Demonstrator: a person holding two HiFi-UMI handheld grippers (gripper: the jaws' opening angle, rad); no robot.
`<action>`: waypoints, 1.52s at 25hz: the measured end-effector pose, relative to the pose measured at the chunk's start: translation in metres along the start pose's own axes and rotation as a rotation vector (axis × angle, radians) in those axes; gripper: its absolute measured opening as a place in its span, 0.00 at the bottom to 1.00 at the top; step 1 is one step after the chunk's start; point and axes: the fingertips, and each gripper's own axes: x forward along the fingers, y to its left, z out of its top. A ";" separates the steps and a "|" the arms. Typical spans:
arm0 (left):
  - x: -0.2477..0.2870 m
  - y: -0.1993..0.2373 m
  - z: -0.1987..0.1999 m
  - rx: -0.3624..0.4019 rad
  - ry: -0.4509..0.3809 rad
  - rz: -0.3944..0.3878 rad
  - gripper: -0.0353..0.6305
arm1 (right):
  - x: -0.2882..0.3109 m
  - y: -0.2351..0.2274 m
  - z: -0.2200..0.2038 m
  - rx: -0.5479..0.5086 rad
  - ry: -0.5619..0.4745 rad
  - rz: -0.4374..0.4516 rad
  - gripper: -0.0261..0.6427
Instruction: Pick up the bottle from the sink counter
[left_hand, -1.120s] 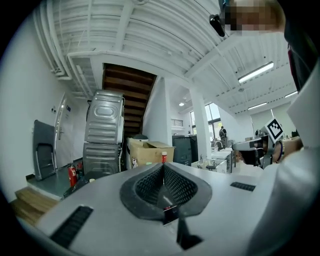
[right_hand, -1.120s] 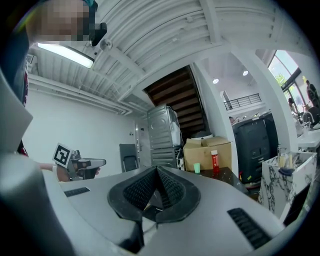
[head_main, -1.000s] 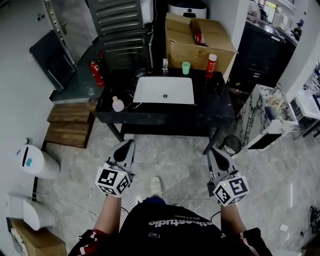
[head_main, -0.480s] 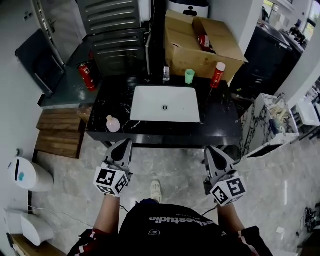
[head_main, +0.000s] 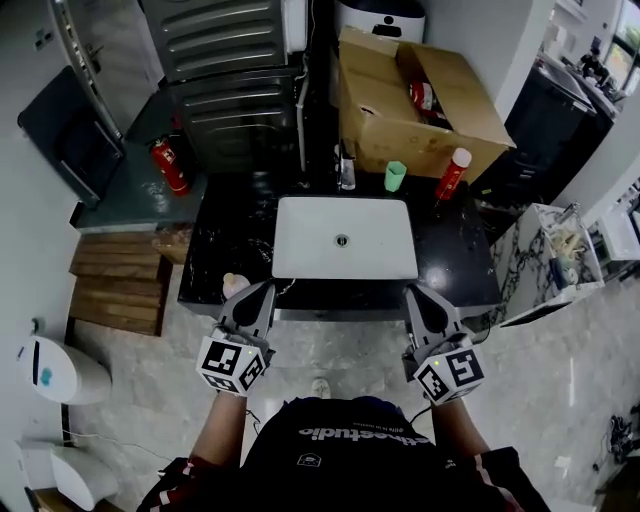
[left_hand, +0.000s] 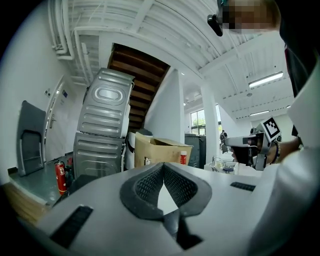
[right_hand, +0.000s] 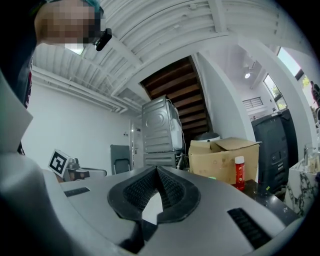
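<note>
1. Sink counter (head_main: 455, 265): black, marbled, with a white basin (head_main: 345, 238) set in its middle.
2. Cardboard box (head_main: 400, 95): open, behind the counter's far edge.
3. Left gripper (head_main: 262, 291): at the counter's near left edge, jaws pressed together, nothing between them.
4. Right gripper (head_main: 418, 296): at the near right edge, jaws likewise together and empty.
5. Red bottle (head_main: 452, 175): white-capped, upright at the counter's far right, well apart from both grippers.
6. Green cup (head_main: 395, 176): near the bottle, on its left.

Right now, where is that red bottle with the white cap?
In the head view, the red bottle stands back right on the counter, right of the green cup, near the cardboard box.
</note>
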 end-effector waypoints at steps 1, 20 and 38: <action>0.002 0.004 -0.002 -0.006 0.002 0.006 0.08 | 0.007 0.000 -0.001 0.001 0.003 0.011 0.10; -0.014 0.145 -0.129 -0.077 0.088 0.449 0.46 | 0.117 0.073 -0.048 0.007 0.065 0.396 0.10; 0.017 0.173 -0.174 0.006 0.228 0.475 0.26 | 0.119 0.052 -0.072 0.022 0.140 0.365 0.10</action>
